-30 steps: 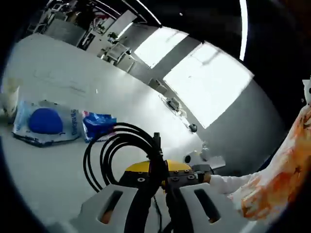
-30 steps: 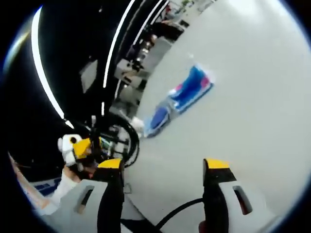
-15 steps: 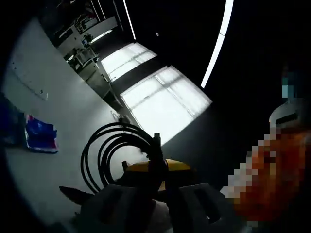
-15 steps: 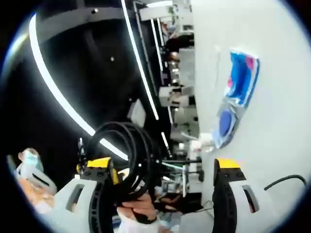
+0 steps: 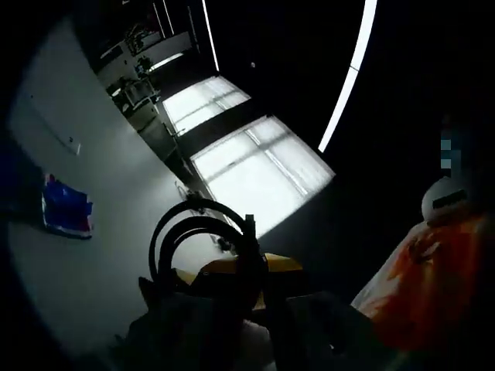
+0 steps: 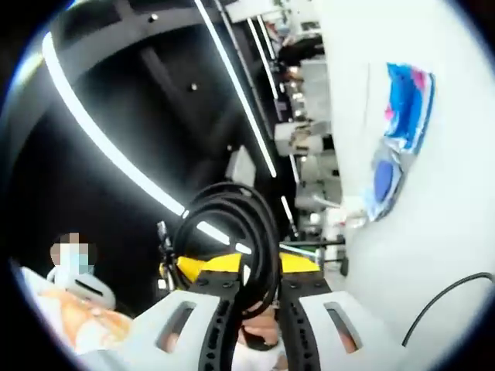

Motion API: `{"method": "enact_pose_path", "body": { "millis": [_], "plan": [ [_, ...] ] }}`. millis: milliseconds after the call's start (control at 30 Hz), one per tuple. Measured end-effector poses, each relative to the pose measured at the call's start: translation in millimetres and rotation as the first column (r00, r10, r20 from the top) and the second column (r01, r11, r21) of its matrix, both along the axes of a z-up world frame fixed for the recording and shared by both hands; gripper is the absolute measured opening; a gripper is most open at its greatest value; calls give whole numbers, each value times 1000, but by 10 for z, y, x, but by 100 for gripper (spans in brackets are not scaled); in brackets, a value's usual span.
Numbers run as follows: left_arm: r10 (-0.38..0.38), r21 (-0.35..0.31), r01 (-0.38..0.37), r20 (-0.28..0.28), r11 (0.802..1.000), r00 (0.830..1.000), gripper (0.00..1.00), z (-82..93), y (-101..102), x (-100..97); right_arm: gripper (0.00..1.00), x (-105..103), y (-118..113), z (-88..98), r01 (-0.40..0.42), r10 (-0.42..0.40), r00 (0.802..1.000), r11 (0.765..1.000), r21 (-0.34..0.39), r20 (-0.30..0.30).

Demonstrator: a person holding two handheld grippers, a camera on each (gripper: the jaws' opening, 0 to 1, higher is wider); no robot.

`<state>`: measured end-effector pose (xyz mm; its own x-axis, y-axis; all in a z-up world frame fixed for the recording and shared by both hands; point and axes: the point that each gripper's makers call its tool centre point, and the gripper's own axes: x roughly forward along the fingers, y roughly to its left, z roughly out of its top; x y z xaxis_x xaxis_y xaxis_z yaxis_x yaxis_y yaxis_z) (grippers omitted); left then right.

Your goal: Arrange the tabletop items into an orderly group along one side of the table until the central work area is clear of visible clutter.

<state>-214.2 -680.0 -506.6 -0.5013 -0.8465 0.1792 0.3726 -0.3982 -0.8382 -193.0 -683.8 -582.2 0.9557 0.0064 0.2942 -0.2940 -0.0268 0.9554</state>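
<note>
While both views tilt steeply, the coiled black cable [image 5: 203, 239] shows in each, held up off the white table [image 5: 93, 255].

Left gripper view: very dark. Left gripper [image 5: 251, 305] has its jaws drawn together on the cable just below the coil; the loops stand up above the yellow jaw tips. One flat blue, red-edged plastic packet [image 5: 67, 214] lies on the table, well apart from the coil. An orange patterned sleeve [image 5: 418, 286] sits at the right edge. Bright windows [image 5: 255, 170] beyond the table.

Right gripper view: brighter. Right gripper [image 6: 253, 297] also has its jaws pressed together on the cable [image 6: 232, 232], grey jaw bodies, yellow tips, coil rising between them. This view gives two flat glossy packets that lie end to end on the table [image 6: 433, 255]: a blue and pink packet [image 6: 407, 104], and a clear packet with a round blue patch [image 6: 383, 182]. A loose thin black cord [image 6: 445, 297] curves across the table surface. A white light strip [image 6: 116, 151] arcs overhead. Person in an orange patterned top [image 6: 73, 321] at lower left.

Cable: smooth, round, rubbery-looking, several tight loops.
</note>
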Motion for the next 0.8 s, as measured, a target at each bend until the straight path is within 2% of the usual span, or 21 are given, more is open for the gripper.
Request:
{"method": "enact_pose_path", "body": {
  "millis": [67, 200, 267, 333, 367, 400, 433, 500, 567, 600, 633, 700, 733, 800],
  "plan": [
    [19, 26, -19, 1, 999, 1000, 7, -67, -5, 27, 12, 4, 64, -19, 1, -2, 999, 1000, -23, -53],
    [78, 94, -83, 53, 992, 995, 8, -274, -5, 162, 10, -57, -92, -231, 49, -63, 982, 996, -79, -177],
    [109, 143, -118, 71, 983, 991, 7, -399, 13, 260, 8, -107, -184, -268, 79, -103, 971, 990, -118, -215],
    [153, 209, -166, 77, 964, 985, 7, -557, 30, 383, 6, -142, -221, -241, 106, -145, 960, 980, -170, -241],
    [172, 243, -184, 71, 952, 983, 7, -625, 41, 429, 6, -167, -203, -268, 69, -114, 959, 982, -177, -258],
    [177, 276, -189, 67, 943, 982, 7, -697, 68, 453, 6, -172, -188, -306, 37, -94, 950, 980, -194, -297],
    [172, 279, -185, 72, 942, 983, 7, -728, 80, 451, 6, -173, -221, -355, 31, -107, 939, 973, -228, -327],
    [186, 297, -207, 97, 932, 978, 8, -816, 93, 485, 6, -162, -247, -418, 3, -100, 922, 968, -250, -374],
    [190, 330, -220, 121, 918, 974, 8, -910, 102, 498, 6, -152, -282, -523, -27, -95, 894, 964, -263, -438],
    [201, 360, -250, 168, 899, 965, 8, -1026, 116, 556, 6, -132, -313, -598, -44, -95, 877, 960, -277, -471],
    [214, 383, -278, 201, 881, 956, 7, -1100, 133, 608, 6, -110, -341, -635, -54, -99, 873, 954, -296, -477],
    [226, 416, -306, 230, 856, 947, 0, -1190, 187, 679, 5, -41, -337, -707, -86, -66, 870, 955, -283, -489],
    [224, 387, -289, 207, 875, 953, 0, -1124, 195, 664, 5, 3, -368, -718, -87, -62, 874, 956, -281, -482],
    [242, 377, -299, 192, 877, 951, 0, -1110, 210, 707, 5, 59, -385, -729, -95, -52, 877, 955, -279, -477]
  ]
}}
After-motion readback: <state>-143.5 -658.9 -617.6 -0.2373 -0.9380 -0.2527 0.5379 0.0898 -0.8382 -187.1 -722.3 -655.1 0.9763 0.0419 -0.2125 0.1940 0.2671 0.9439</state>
